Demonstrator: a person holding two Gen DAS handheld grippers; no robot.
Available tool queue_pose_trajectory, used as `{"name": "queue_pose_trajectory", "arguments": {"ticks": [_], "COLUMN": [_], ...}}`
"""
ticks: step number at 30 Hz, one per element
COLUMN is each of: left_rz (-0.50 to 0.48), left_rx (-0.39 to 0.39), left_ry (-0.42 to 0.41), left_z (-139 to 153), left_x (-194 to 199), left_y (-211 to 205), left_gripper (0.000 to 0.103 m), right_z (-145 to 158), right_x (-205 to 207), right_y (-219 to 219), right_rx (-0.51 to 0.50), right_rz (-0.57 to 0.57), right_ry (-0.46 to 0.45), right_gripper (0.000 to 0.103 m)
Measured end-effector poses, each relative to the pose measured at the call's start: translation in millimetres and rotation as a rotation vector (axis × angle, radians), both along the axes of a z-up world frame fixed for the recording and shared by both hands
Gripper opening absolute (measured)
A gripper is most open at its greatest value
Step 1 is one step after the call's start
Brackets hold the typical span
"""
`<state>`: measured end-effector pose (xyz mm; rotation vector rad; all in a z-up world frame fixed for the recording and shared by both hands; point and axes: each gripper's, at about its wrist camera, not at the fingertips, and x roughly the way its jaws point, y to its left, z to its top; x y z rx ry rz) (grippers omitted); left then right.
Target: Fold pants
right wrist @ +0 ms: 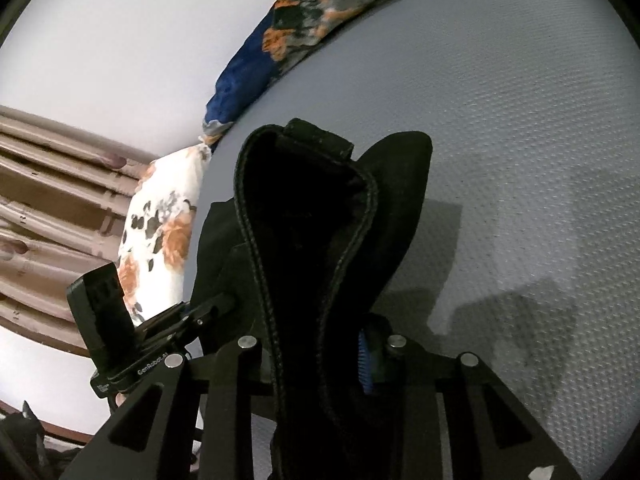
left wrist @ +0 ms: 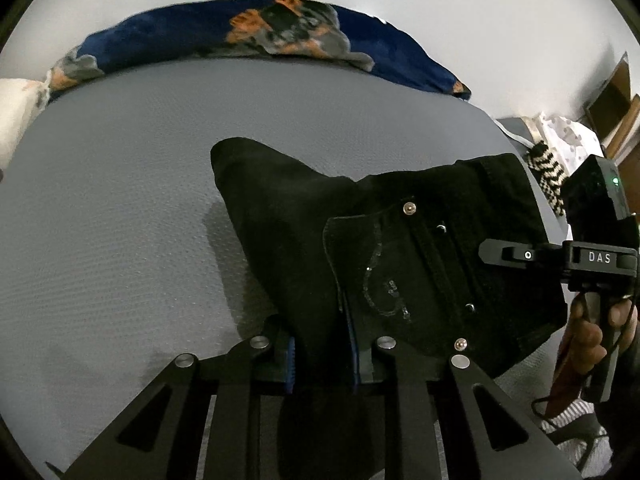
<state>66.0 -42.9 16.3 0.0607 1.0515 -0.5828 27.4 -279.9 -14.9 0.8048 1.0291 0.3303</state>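
While the black pants (left wrist: 360, 240) are held up off the grey bed (left wrist: 120, 220), only their top part can be seen, filling the centre and lower right of the left wrist view, with a back pocket and metal rivets facing the camera. In the right wrist view the waistband is seen edge-on, rising through the middle of the frame as a stitched loop. The left gripper (left wrist: 322, 354) is closed down narrow on a bunch of the dark cloth, which runs between its blue pads at the bottom centre of the frame. The right gripper (right wrist: 320, 354) is likewise clamped on the waistband (one blue pad shows at its right side, the other is hidden by cloth). The same right gripper appears at the right edge of the left view, its handle in a hand (left wrist: 592, 328).

Judged from this, the folding has barely begun: the garment is gripped at two points and lifted, but no flat, tidy fold lies on the bed yet. What is left appears to be laying it down, doubling it and smoothing it. A blue patterned blanket (left wrist: 280, 32) lies along the far edge of the bed, and a flowered pillow (right wrist: 160, 232) sits at the left of the right view.
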Motion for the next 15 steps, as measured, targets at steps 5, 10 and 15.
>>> {"name": "queue_pose_trajectory", "arguments": {"ticks": [5,10,15], "left_rz": [0.028,0.064,0.079], "left_rx": [0.014,0.015,0.022], "left_ry": [-0.032,-0.062,-0.098], "left_z": [4.0,10.4,18.2], "left_x": [13.9,45.6,86.9], "left_y": [16.3,25.7,25.9], "left_gripper": [0.019,0.019,0.019], "right_z": [2.0,8.6,13.7], "right_x": [24.1,63.4,109.0], "right_y": [10.5,14.6,12.4], "right_rx": [0.016,0.036,0.044], "right_rz": [0.035,0.051,0.06], "right_ry": [-0.021,-0.053,-0.077], "right_gripper": [0.026,0.026,0.026]}}
